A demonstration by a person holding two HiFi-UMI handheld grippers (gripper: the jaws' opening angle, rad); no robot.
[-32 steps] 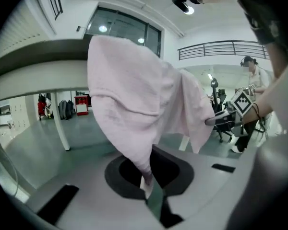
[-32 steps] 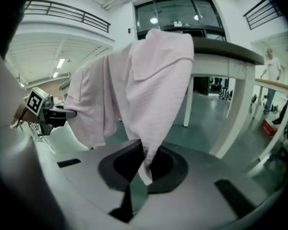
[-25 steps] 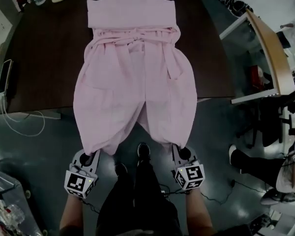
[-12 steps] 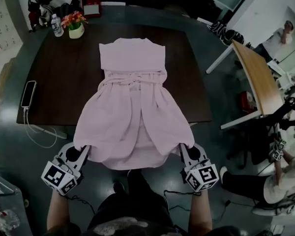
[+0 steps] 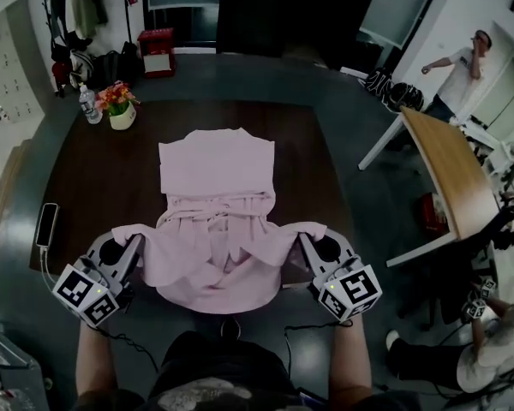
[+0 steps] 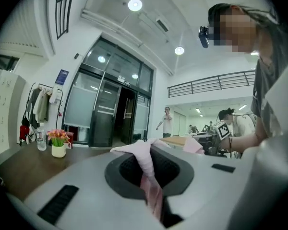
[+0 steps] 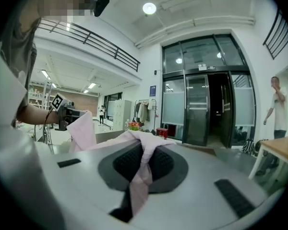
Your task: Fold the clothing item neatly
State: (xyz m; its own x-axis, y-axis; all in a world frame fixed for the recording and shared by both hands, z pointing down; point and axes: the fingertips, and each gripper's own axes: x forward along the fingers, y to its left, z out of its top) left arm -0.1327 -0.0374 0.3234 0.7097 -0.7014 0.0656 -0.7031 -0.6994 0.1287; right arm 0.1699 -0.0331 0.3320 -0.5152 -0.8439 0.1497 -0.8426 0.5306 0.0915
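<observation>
Dark table (image 5: 86, 169): it is filling the middle of the head view. A second ago only its near part was showing.
Pink robe (image 5: 216, 174): its collar end is lying flat on the far half of the table, with the tie belt across its waist. The skirt is being lifted off the near edge.
Change in the robe: a second ago the skirt was hanging well below the near table edge. Half a second ago it was raised and spread wide. Now it is bunching over the waist, and the hem is sagging in a curve between the two grippers.
Left gripper (image 5: 134, 245): its jaws are pinching tight on the near-left hem corner, with pink cloth running down between the pads. It is sitting at table height by the near-left edge, having risen from down near the floor.
Right gripper (image 5: 305, 241): its jaws are clamping the near-right hem corner in the same way, with a strip of cloth trailing out of the closed pads. It is level with the left one and well apart from it, also higher than before.
Light wooden table (image 5: 450, 174): it is standing to the right of the dark table.
Phone (image 5: 47, 223): it is lying at the left edge of the dark table.
Flower pot (image 5: 120, 110): it is standing at the far-left corner.
Water bottle (image 5: 87, 105): it is standing just left of the pot.
</observation>
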